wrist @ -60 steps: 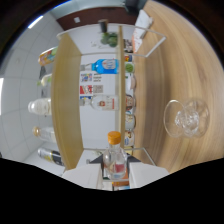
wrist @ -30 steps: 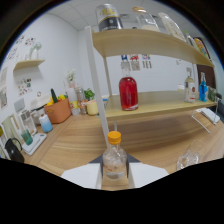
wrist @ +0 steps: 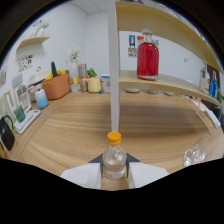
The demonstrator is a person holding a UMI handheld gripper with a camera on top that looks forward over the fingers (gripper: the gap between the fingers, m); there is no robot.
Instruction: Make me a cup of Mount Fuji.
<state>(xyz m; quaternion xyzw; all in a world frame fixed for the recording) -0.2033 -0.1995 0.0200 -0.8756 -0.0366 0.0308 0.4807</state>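
Level above the wooden counter (wrist: 150, 130), the fingers (wrist: 114, 176) pinch an upright orange-capped bottle (wrist: 114, 159).

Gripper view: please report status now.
Gripper shut on small clear bottle with orange cap. Bottle upright above wooden counter. Clear glass nearby, not obstructing.

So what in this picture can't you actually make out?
- Small bottle with orange cap: its base is hidden by the gripper fingers around it, gripper view.
- Red bottle on the shelf: any label too small.
- Glass beside the fingers: blurred, contents unclear.
- Wall pictures: too small to read.
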